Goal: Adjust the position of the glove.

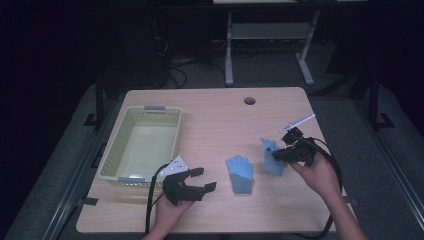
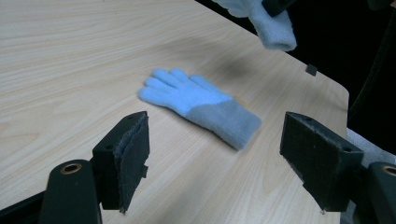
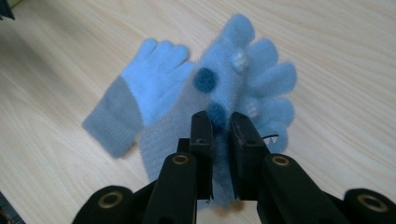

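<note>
A light blue glove with a grey cuff (image 1: 240, 174) (image 2: 200, 105) (image 3: 135, 97) lies flat on the wooden table (image 1: 215, 125), fingers pointing away from me. My right gripper (image 1: 276, 154) (image 3: 219, 122) is shut on a second blue glove with dark and white pompoms (image 1: 273, 156) (image 3: 243, 88) (image 2: 268, 21), which hangs off the table to the right of the flat one. The left gripper (image 1: 204, 179) (image 2: 215, 154) rests low near the front edge, to the left of the flat glove, jaws wide apart with nothing between them.
A pale yellow-green plastic basket (image 1: 120, 155) stands at the table's left, right behind the left gripper. A round cable hole (image 1: 249, 100) sits near the far edge. A thin white rod (image 1: 299, 121) sticks out beyond the right hand. Desk legs stand on the floor behind.
</note>
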